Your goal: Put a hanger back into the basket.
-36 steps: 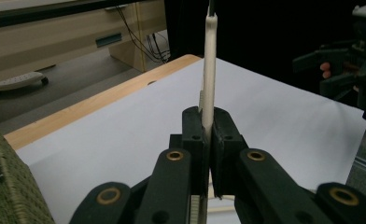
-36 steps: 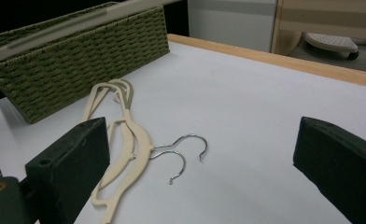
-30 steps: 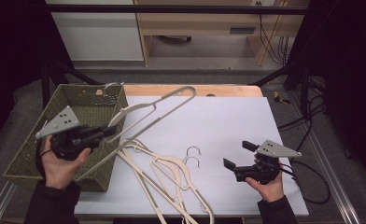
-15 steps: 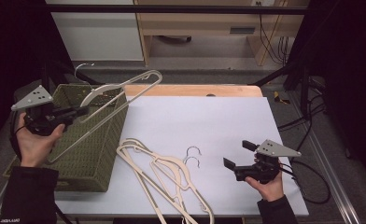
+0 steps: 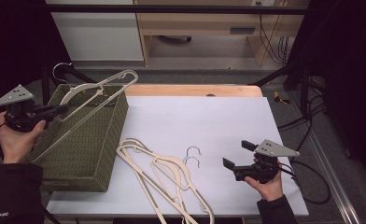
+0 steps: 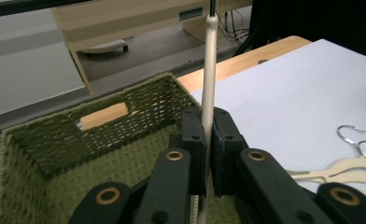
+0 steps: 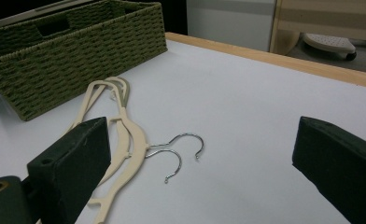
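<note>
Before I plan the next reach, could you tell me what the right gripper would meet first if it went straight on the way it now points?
Probably the two hangers on the table: the open right gripper looks straight at their metal hooks, with the green basket farther back. Depth is uncertain.

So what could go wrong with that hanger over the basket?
The left gripper pinches the hanger only by one thin bar, so it could swing or slip out. The hanger looks longer than the basket is wide and sits askew across it, so an end or its hook might catch on the rim. Two more hangers lie tangled on the table; lifting one could drag the other. The right gripper waits open.
</note>
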### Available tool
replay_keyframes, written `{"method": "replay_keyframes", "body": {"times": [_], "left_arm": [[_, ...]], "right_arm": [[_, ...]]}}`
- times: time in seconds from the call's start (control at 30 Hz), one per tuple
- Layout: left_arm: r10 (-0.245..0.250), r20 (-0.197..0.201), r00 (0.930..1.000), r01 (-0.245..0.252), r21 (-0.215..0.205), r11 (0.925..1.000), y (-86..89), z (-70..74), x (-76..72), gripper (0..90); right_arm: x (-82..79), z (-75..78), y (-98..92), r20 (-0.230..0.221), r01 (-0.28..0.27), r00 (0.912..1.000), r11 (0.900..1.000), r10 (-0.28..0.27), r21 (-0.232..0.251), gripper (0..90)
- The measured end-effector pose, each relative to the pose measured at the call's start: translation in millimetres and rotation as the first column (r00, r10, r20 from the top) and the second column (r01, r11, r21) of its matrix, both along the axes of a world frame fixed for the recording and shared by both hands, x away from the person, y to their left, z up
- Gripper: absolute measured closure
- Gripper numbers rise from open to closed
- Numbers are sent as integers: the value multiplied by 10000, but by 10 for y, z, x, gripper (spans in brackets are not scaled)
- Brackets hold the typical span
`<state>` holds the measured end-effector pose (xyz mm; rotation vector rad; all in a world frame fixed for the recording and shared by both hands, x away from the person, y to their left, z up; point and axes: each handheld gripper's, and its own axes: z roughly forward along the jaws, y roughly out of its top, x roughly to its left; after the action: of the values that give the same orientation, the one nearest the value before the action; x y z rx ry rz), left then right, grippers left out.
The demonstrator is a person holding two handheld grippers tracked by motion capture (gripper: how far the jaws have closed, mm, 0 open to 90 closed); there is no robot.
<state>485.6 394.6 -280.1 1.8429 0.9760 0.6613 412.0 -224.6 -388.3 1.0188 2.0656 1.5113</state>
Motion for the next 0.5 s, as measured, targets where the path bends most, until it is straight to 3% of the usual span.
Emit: {"method": "replay_keyframes", "body": {"times": [0.23,0.5], "left_arm": [[233,-140,9996,-232,108,9997,224,-113,51,850],[529,-327,9981,-518,337,9981,358,-269,72,849]], "right_arm": [[2,1,-2,86,12,10000,10000,-12,-14,48],[3,-1,0,78,35,10000,10000,-35,-50,43]]}}
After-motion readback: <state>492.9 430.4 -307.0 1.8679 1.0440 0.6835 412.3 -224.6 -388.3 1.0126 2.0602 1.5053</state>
